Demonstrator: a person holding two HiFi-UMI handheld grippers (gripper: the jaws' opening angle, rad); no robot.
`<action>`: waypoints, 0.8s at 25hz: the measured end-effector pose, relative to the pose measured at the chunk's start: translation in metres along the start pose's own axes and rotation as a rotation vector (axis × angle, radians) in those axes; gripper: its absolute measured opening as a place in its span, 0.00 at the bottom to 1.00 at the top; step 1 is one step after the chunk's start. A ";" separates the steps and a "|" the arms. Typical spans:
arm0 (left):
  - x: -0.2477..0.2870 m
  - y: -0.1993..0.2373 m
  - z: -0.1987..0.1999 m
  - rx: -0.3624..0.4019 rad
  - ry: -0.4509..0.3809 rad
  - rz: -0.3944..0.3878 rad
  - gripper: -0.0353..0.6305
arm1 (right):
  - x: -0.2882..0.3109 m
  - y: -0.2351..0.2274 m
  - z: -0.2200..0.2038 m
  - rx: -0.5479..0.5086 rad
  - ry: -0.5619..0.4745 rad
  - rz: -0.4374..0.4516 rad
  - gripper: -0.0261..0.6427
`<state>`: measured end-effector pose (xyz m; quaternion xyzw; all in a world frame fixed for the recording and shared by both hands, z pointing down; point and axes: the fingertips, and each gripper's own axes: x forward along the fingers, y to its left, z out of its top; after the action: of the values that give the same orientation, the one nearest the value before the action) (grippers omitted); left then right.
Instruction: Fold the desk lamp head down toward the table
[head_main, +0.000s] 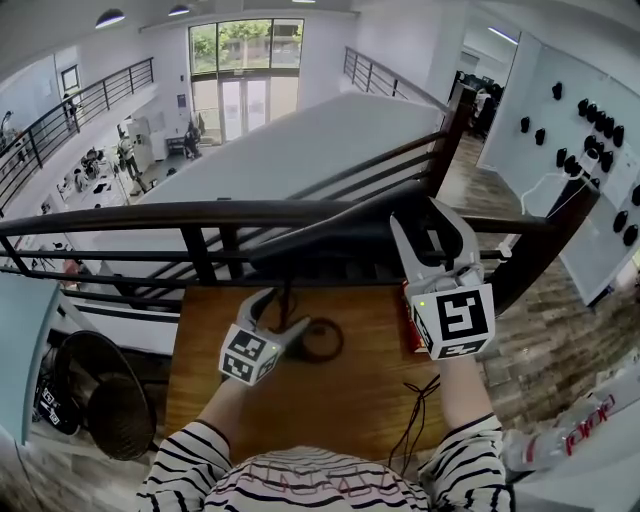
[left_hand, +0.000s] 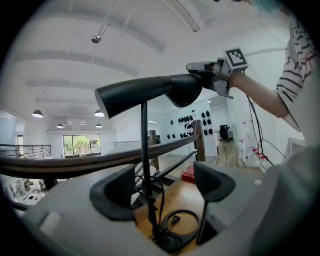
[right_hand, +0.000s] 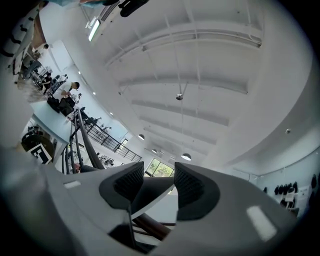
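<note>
A black desk lamp stands on the wooden desk (head_main: 340, 400). Its long head (head_main: 330, 238) lies about level above a thin pole (left_hand: 145, 150). The pole rises from a base (left_hand: 170, 242) ringed by coiled cable. My left gripper (head_main: 285, 312) is low by the pole. In the left gripper view it (left_hand: 164, 175) is open, with the pole between the jaws, near the left pad and free of the right. My right gripper (head_main: 420, 215) is raised at the head's right end. In the right gripper view the lamp head (right_hand: 150, 192) fills the gap between its pads (right_hand: 158, 172).
A dark railing (head_main: 200, 215) runs along the desk's far edge, with a drop to a lower floor beyond. A red object (head_main: 412, 325) lies at the desk's right side, and a loose black cable (head_main: 415, 400) near the front. A black fan (head_main: 100, 395) stands left of the desk.
</note>
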<state>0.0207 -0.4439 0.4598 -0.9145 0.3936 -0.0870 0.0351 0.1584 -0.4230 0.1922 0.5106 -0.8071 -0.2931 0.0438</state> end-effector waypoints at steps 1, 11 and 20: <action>0.002 -0.001 -0.001 -0.007 0.002 -0.010 0.59 | 0.000 0.000 -0.001 -0.004 0.007 0.000 0.31; 0.009 -0.010 -0.011 -0.042 0.050 -0.077 0.64 | -0.013 0.000 -0.028 0.097 0.051 -0.005 0.33; 0.011 -0.016 -0.013 -0.049 0.069 -0.095 0.66 | -0.024 0.000 -0.047 0.160 0.059 -0.011 0.33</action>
<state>0.0369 -0.4410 0.4762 -0.9292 0.3526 -0.1105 -0.0049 0.1873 -0.4223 0.2365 0.5252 -0.8236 -0.2128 0.0248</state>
